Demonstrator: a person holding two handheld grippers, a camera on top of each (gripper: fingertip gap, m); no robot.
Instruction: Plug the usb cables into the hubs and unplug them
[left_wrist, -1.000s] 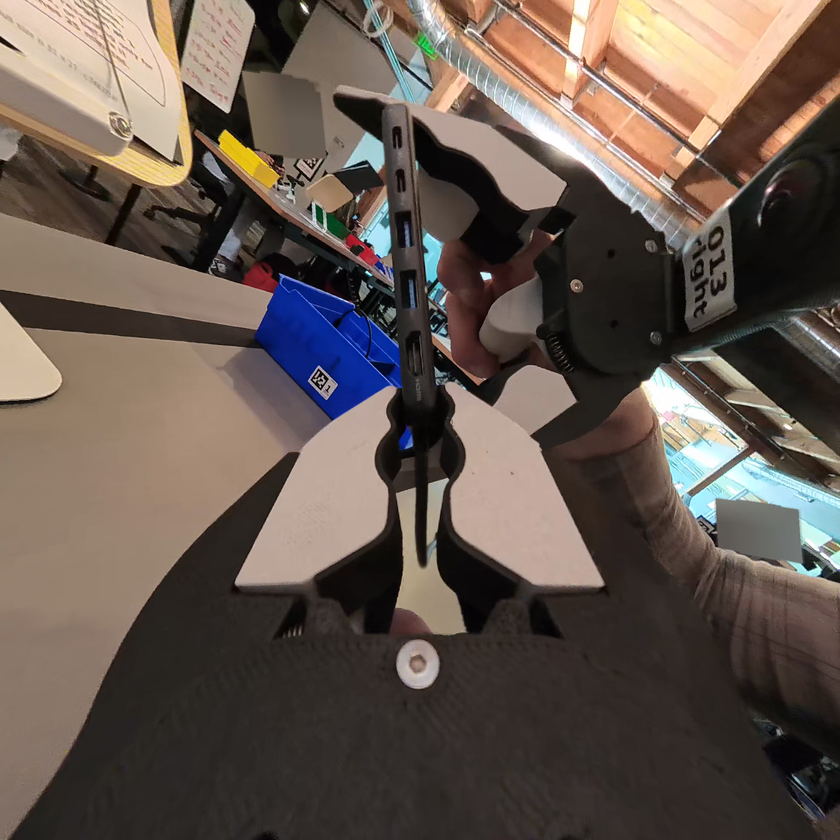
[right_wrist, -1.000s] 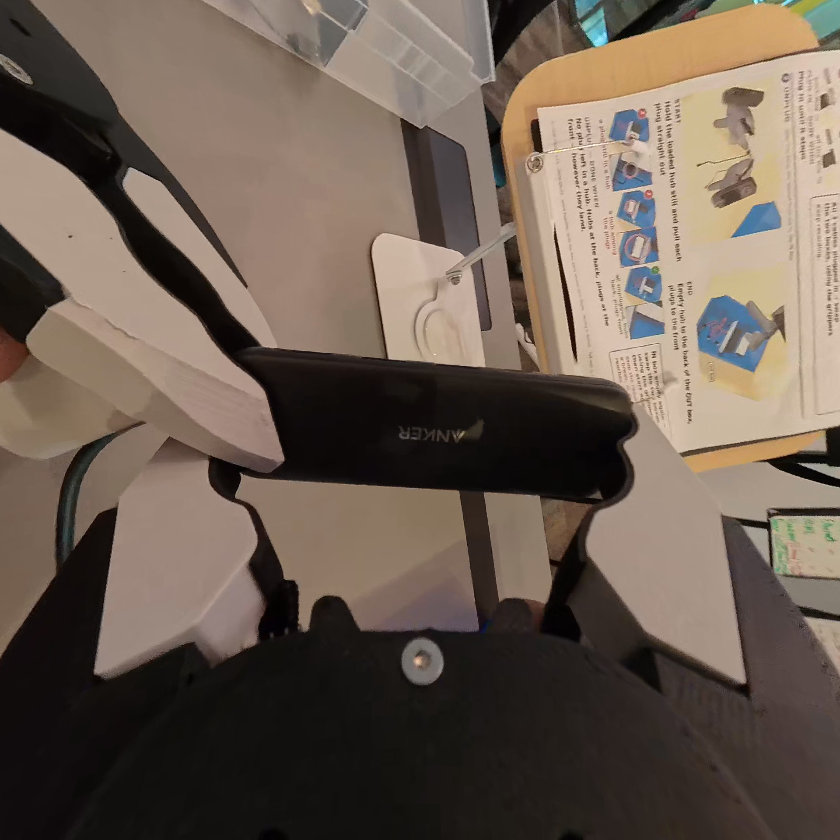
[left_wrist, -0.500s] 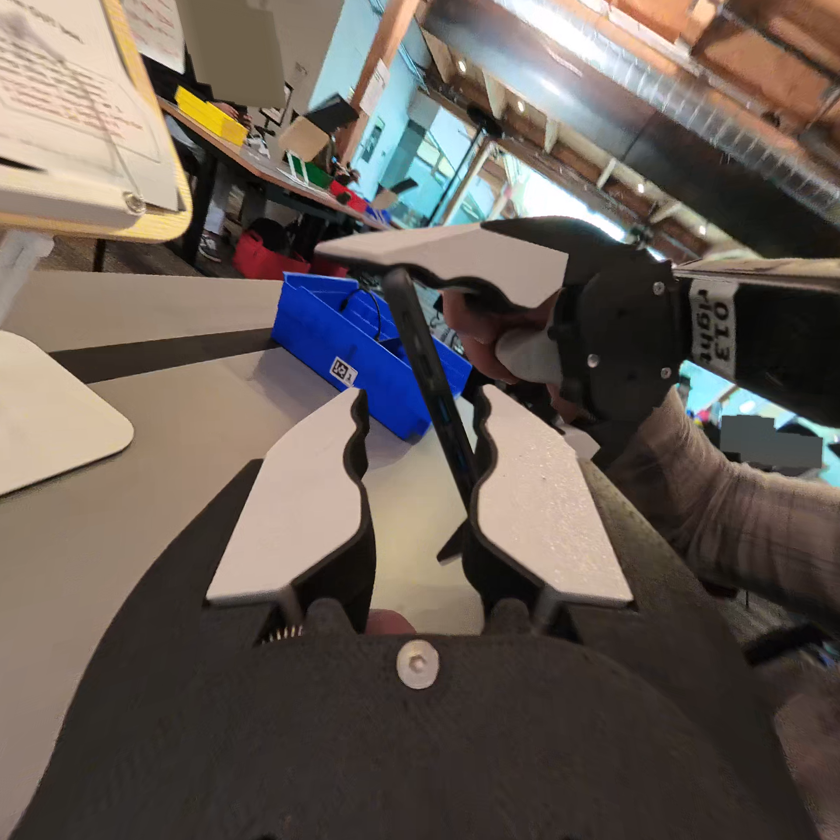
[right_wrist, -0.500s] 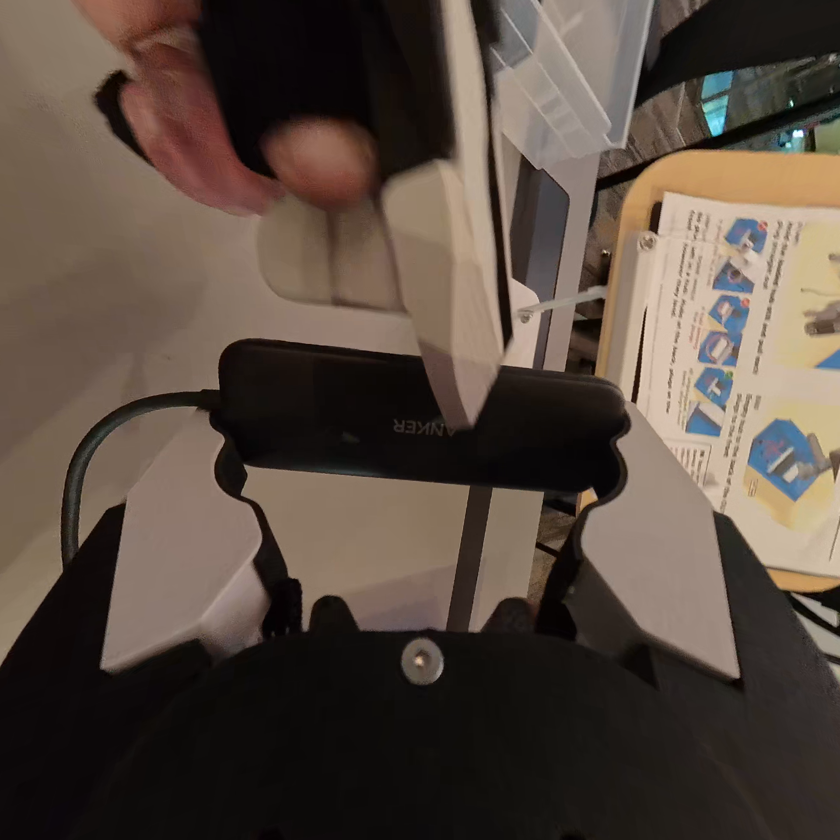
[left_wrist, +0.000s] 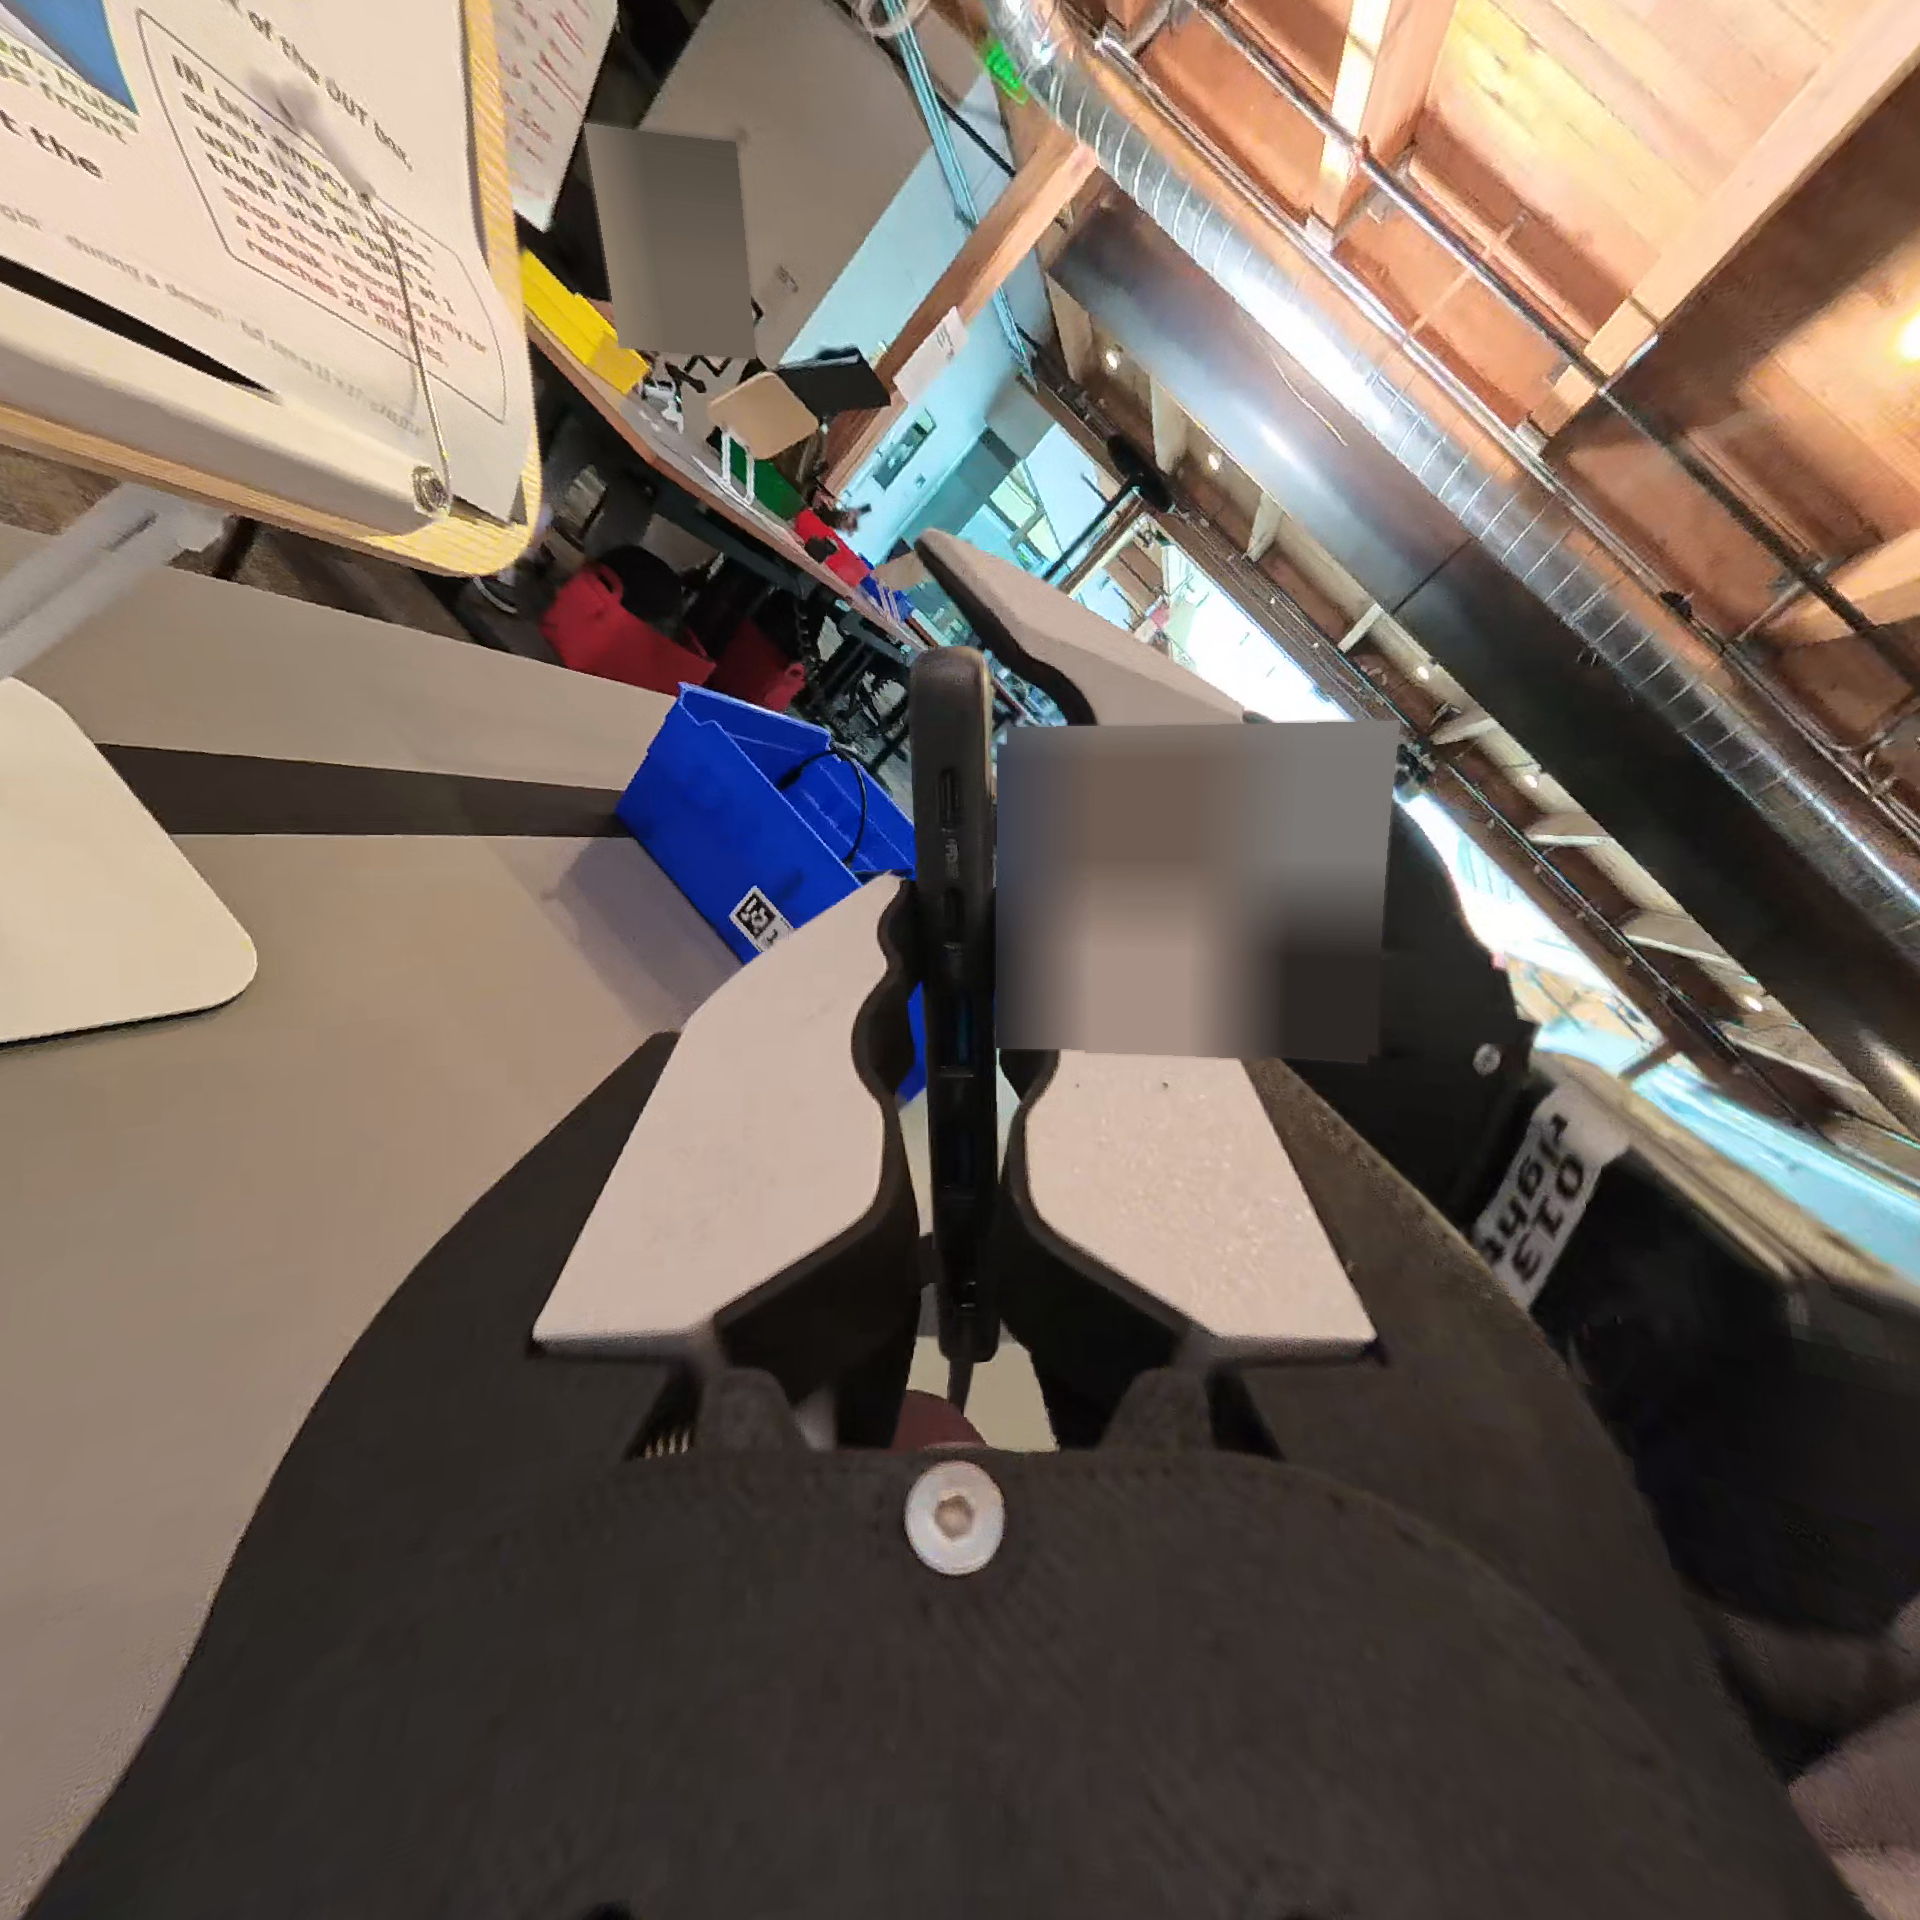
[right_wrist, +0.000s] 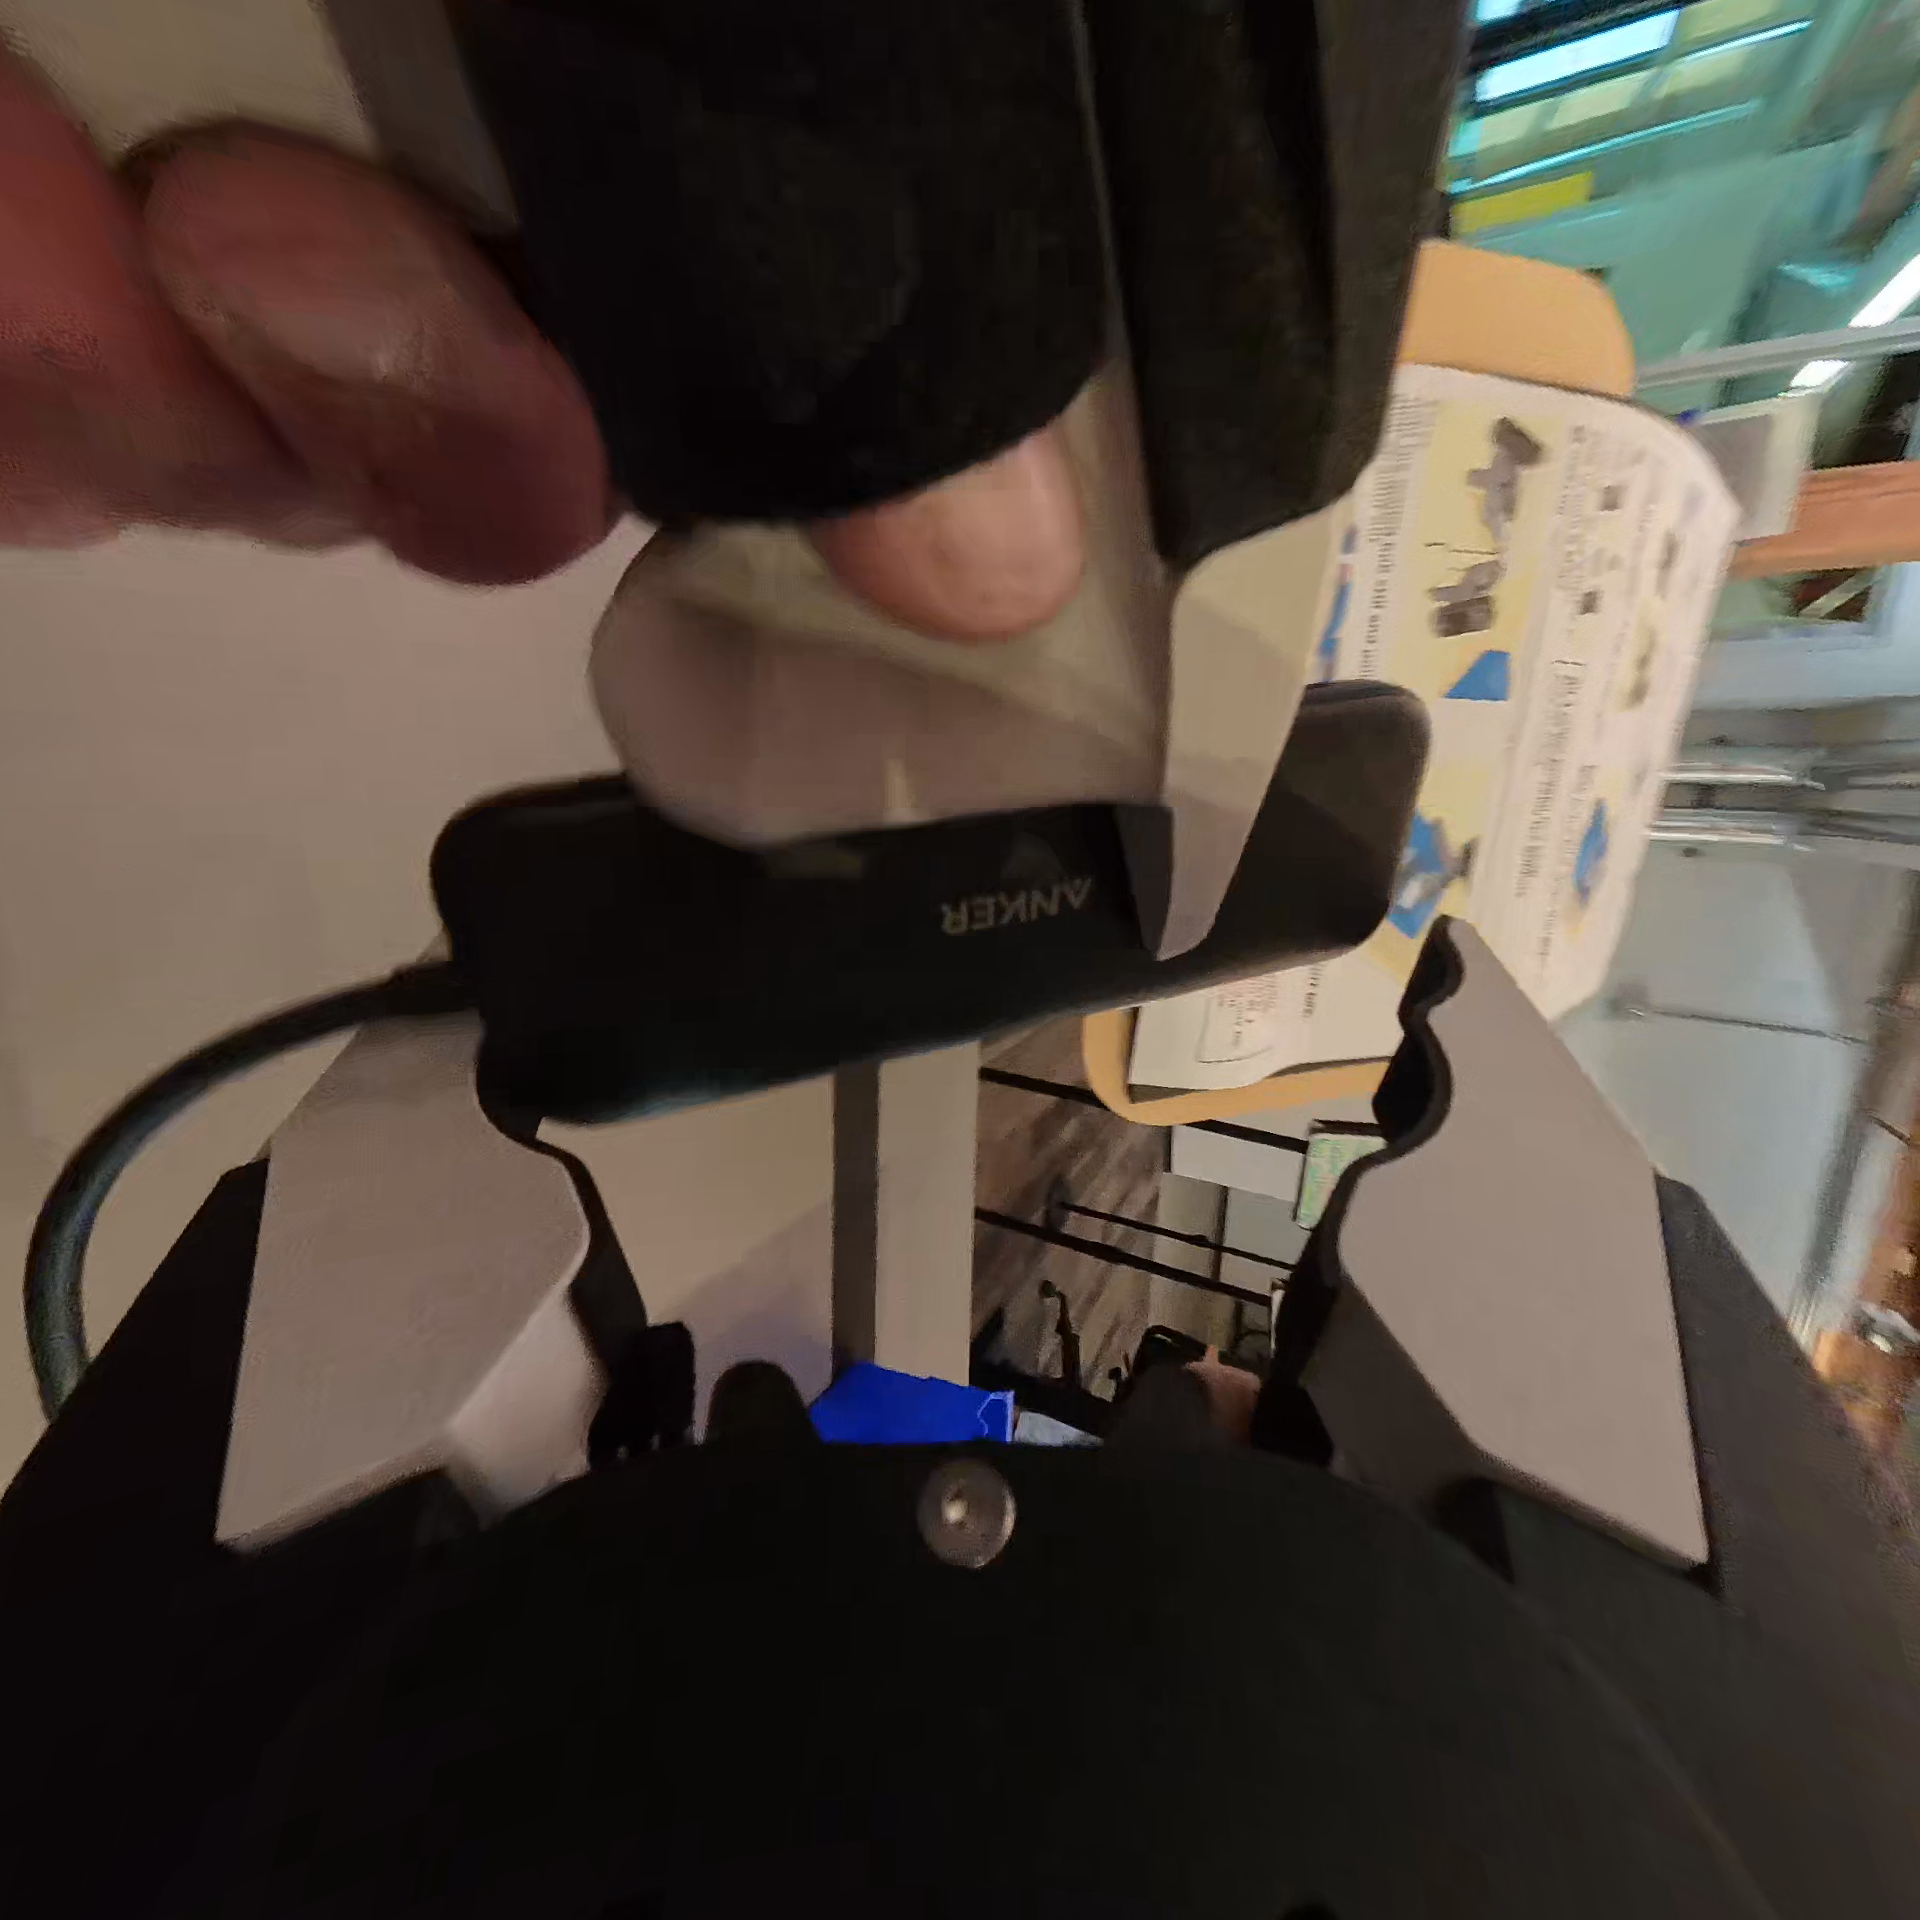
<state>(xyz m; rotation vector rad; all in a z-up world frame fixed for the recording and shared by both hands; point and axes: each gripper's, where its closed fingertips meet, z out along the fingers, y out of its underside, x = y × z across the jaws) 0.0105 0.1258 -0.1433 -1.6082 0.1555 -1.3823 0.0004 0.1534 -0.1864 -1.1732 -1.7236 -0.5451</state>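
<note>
**Hub clamped edge-on in the left gripper, right gripper spread around it**

In the left wrist view the slim black plastic USB hub (left_wrist: 961, 997) stands at frame centre, its long axis running straight up from the gripper's throat toward the upper middle, port edge facing the camera. The left gripper (left_wrist: 951, 1049) is closed on it: both grey fingers press its flat faces along the lower half, and the hub's thin dark cable (left_wrist: 958, 1387) drops out at the bottom between them. The upper half of the hub sticks out free above the fingertips.

From the right wrist view the same hub (right_wrist: 914, 914) lies across the middle of the frame, long axis left to right and tilted slightly up at the right, cable (right_wrist: 125, 1174) looping off the left end. The right gripper (right_wrist: 966, 1049) is spread wide; its left finger touches or nearly touches the hub's lower left corner, its right finger stands clear of the right end. It grips nothing.

A blue plastic bin (left_wrist: 769, 842) sits on the grey tabletop (left_wrist: 312, 1143) left of centre, behind the hub. No loose plug shows, so the right gripper probably has to fetch one next.
</note>
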